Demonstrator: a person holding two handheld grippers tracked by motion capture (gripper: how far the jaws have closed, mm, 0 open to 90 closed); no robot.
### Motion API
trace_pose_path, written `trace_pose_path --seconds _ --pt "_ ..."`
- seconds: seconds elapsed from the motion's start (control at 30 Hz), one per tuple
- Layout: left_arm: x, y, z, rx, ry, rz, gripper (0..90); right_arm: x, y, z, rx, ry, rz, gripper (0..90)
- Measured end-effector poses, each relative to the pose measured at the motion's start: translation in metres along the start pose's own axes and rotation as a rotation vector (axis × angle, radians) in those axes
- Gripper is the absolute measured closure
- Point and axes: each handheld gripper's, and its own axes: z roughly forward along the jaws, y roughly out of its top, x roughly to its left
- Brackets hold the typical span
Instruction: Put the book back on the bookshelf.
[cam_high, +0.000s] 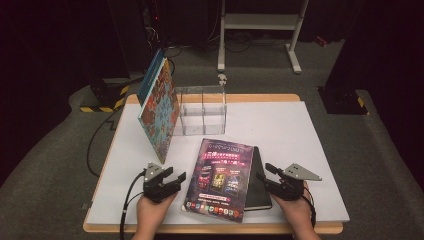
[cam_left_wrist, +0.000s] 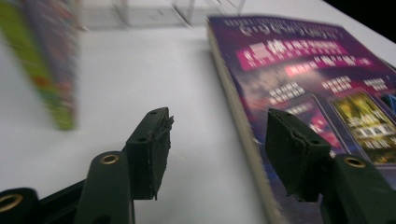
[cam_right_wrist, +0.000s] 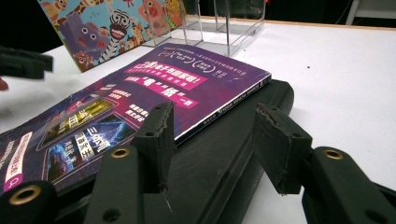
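A purple-covered book (cam_high: 220, 175) lies flat near the table's front, partly on top of a black notebook (cam_high: 259, 185). My left gripper (cam_high: 175, 176) sits at the purple book's left edge with its jaws open. In the left gripper view, the left gripper (cam_left_wrist: 219, 126) has one jaw over the bare table and the other over the purple book (cam_left_wrist: 317, 70). My right gripper (cam_high: 265, 171) is open at the notebook's right side. In the right gripper view, the right gripper (cam_right_wrist: 215, 112) has its jaws spread over the black notebook (cam_right_wrist: 224, 149) and the purple book's (cam_right_wrist: 154, 84) edge.
A colourful picture book (cam_high: 159, 107) stands tilted, leaning on a clear acrylic holder (cam_high: 202, 110) at the back left of the white table (cam_high: 280, 130). Behind the table are a white stand (cam_high: 260, 22), a yellow-and-black striped base (cam_high: 102, 97) and cables on the floor.
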Motion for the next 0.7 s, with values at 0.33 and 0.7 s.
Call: trace_pose_path --seconds 0.33,0.7 --pt "-0.02 -0.001 0.035 0.109 -0.117 -0.037 31.2 0.0 -0.001 -0.001 0.008 0.0 0.006 47.6" --pt "-0.02 -0.004 0.036 0.126 -0.178 -0.097 36.8 0.002 -0.002 0.002 0.022 0.001 0.001 46.3"
